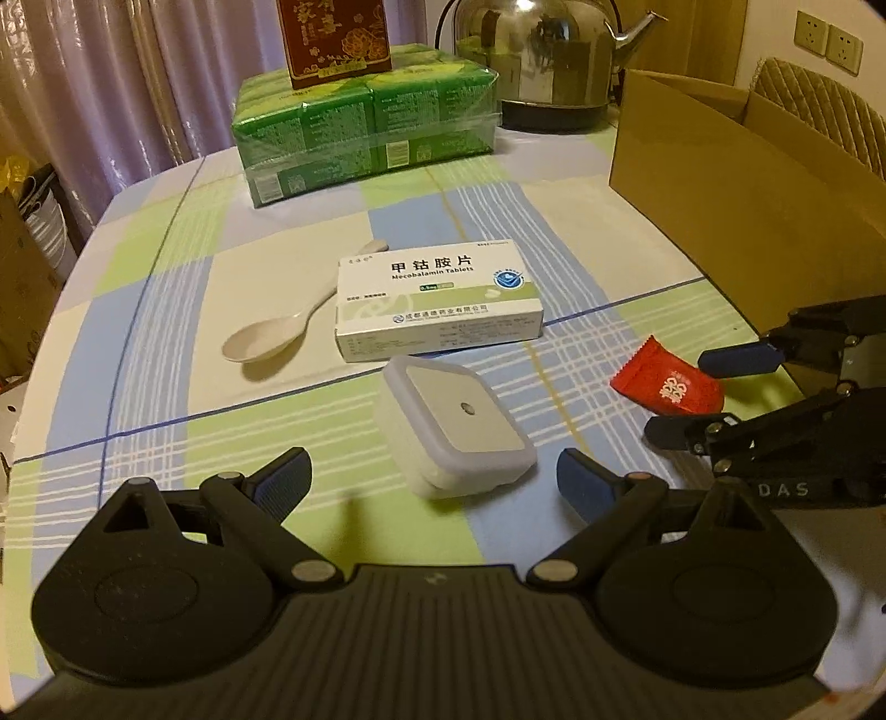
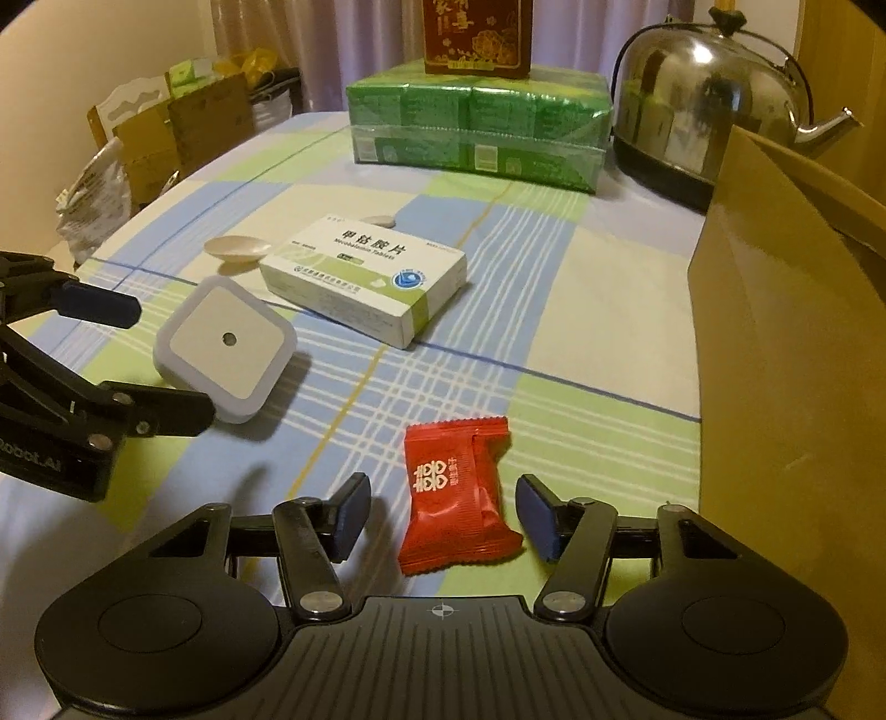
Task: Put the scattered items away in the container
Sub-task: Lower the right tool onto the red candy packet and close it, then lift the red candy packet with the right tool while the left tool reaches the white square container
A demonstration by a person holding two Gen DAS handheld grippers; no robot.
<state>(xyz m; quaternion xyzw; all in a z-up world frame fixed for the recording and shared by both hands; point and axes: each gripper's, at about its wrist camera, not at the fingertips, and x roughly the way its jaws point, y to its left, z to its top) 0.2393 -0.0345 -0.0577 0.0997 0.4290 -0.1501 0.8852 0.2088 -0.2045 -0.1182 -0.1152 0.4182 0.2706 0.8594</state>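
A table (image 1: pixel 166 266) under a checked cloth of blue, green and cream carries everything. The largest thing on it is the open cardboard box (image 1: pixel 736 183), the container, standing along the right edge with its flaps up. At the far edge sits a shrink-wrapped block of green packs (image 1: pixel 365 133) with a dark red carton (image 1: pixel 332 39) on top, and a steel kettle (image 1: pixel 548 50) stands just beside the block, toward the far right corner. In the middle of the table lies a white tablet box (image 1: pixel 437 302) printed "Mecobalamin Tablets", flat on its broad face. A pale spoon (image 1: pixel 277 335) lies to its left, bowl toward the near edge, its handle running behind the tablet box. Just nearer than the tablet box rests a square white night-light (image 1: pixel 459 423) with a grey face and a small round sensor, slightly tilted. The left gripper (image 1: pixel 432 476) hovers at the near edge with its blue-padded fingers spread wide on either side of the night-light, touching nothing. A red candy wrapper (image 2: pixel 457 495) lies near the near right corner, close to the cardboard box. The right gripper (image 2: pixel 443 515) has its fingers spread apart too, one on each side of the wrapper, with clear gaps on both sides.
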